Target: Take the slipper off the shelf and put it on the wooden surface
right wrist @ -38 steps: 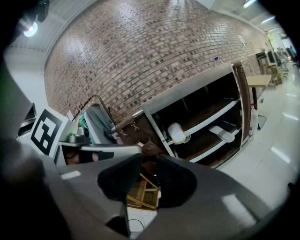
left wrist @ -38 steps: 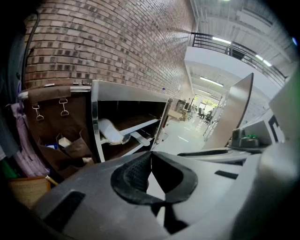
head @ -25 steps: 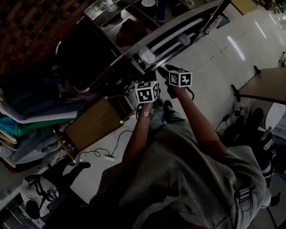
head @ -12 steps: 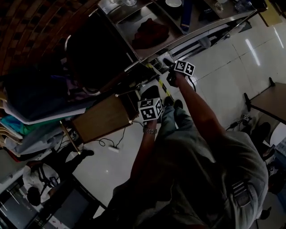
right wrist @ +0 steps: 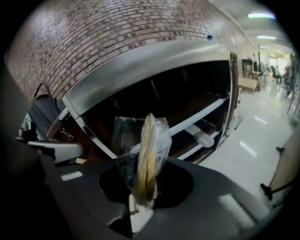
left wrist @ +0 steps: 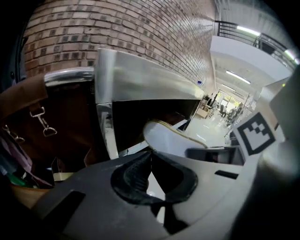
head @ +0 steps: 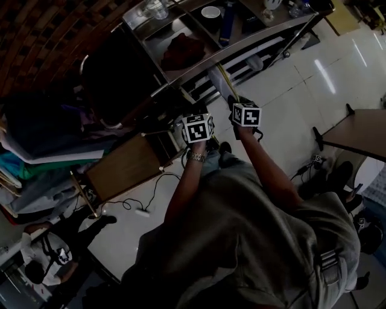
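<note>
A flat slipper (right wrist: 149,154) in a clear plastic bag stands edge-on between the jaws of my right gripper (right wrist: 143,199). The jaws are closing and the pads press on it. In the head view the slipper (head: 222,81) sticks out from the right gripper (head: 234,101) toward the metal shelf (head: 241,45). My left gripper (left wrist: 151,152) is shut with nothing in it and hovers just left of the right one (head: 199,114). Its view shows the slipper's pale sole (left wrist: 171,139). The wooden surface (head: 120,169) lies low at the left, under the left arm.
Another pale slipper (head: 254,62) lies on a lower shelf rail. A dark red cloth (head: 181,49), a bowl (head: 210,11) and a glass (head: 155,8) sit on the shelf top. Folded clothes (head: 36,151) are stacked at the left. A second wooden table (head: 362,130) stands at the right.
The right gripper reached up to the shelf and has drawn back a little, now with the bagged slipper in its jaws. The left gripper has risen beside it.
</note>
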{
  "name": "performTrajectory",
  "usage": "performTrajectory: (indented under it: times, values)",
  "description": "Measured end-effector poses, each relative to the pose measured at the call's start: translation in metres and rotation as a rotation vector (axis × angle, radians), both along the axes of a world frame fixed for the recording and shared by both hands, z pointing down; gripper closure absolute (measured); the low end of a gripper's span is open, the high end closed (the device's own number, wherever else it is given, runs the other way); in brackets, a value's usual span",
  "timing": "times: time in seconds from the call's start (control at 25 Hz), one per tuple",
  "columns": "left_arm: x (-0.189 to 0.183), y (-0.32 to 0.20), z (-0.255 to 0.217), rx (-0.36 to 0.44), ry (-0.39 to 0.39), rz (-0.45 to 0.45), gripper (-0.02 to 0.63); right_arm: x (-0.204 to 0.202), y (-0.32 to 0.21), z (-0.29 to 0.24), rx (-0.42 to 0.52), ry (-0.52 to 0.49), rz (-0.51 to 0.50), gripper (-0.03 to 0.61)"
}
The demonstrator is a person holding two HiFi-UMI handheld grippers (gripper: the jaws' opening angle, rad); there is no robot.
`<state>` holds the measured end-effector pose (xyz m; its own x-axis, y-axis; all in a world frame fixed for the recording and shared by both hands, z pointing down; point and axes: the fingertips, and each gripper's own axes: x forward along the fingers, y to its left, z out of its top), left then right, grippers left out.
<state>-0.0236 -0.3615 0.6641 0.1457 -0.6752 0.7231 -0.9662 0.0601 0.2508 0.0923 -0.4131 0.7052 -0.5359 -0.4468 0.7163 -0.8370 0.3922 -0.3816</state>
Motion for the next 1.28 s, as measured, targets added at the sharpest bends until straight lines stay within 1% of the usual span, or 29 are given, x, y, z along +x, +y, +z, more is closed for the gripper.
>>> performTrajectory:
  times: [0.04,0.12,0.24,0.32,0.48,0.6,0.68,0.76,0.88,0.96,1.04,1.12,1.2,1.28]
  values:
    - [0.01,-0.005,-0.004,0.01,-0.014,0.019,0.609,0.014,0.004,-0.008,0.016,0.03,0.003,0.515]
    - [0.035,-0.013,-0.015,0.042,-0.015,0.066,0.609,0.035,0.012,-0.021,0.037,0.056,0.008,0.515]
    - [0.073,-0.013,-0.03,0.073,0.012,0.124,0.609,0.063,0.019,-0.033,0.059,0.063,0.036,0.515]
    - [0.089,-0.005,-0.038,0.086,0.019,0.143,0.609,0.077,0.025,-0.039,0.06,0.053,0.059,0.515]
    - [0.098,0.035,-0.039,0.083,-0.048,0.165,0.609,0.093,0.056,-0.043,0.031,-0.002,0.09,0.515]
    - [0.094,0.076,-0.034,0.071,-0.063,0.168,0.609,0.1,0.093,-0.037,0.001,-0.007,0.103,0.515]
    - [0.076,0.101,-0.035,0.067,-0.063,0.135,0.609,0.093,0.12,-0.033,-0.013,-0.015,0.099,0.515]
    - [0.053,0.125,-0.039,0.073,-0.068,0.092,0.609,0.075,0.144,-0.029,-0.021,-0.021,0.068,0.515]
    - [0.017,0.175,-0.044,0.089,-0.085,0.053,0.609,0.04,0.186,-0.027,-0.01,-0.01,0.016,0.515]
    - [-0.012,0.221,-0.042,0.092,-0.086,0.035,0.609,0.009,0.222,-0.03,0.004,-0.011,-0.001,0.515]
    - [-0.047,0.279,-0.04,0.089,-0.078,0.008,0.609,-0.026,0.271,-0.033,0.011,-0.014,-0.013,0.515]
    - [-0.087,0.349,-0.039,0.091,-0.075,-0.033,0.609,-0.059,0.332,-0.038,0.026,0.006,-0.047,0.515]
    - [-0.136,0.429,-0.039,0.075,-0.094,-0.079,0.609,-0.098,0.403,-0.045,0.037,0.02,-0.087,0.515]
    - [-0.192,0.509,-0.042,0.037,-0.114,-0.136,0.609,-0.144,0.476,-0.054,0.026,-0.001,-0.111,0.515]
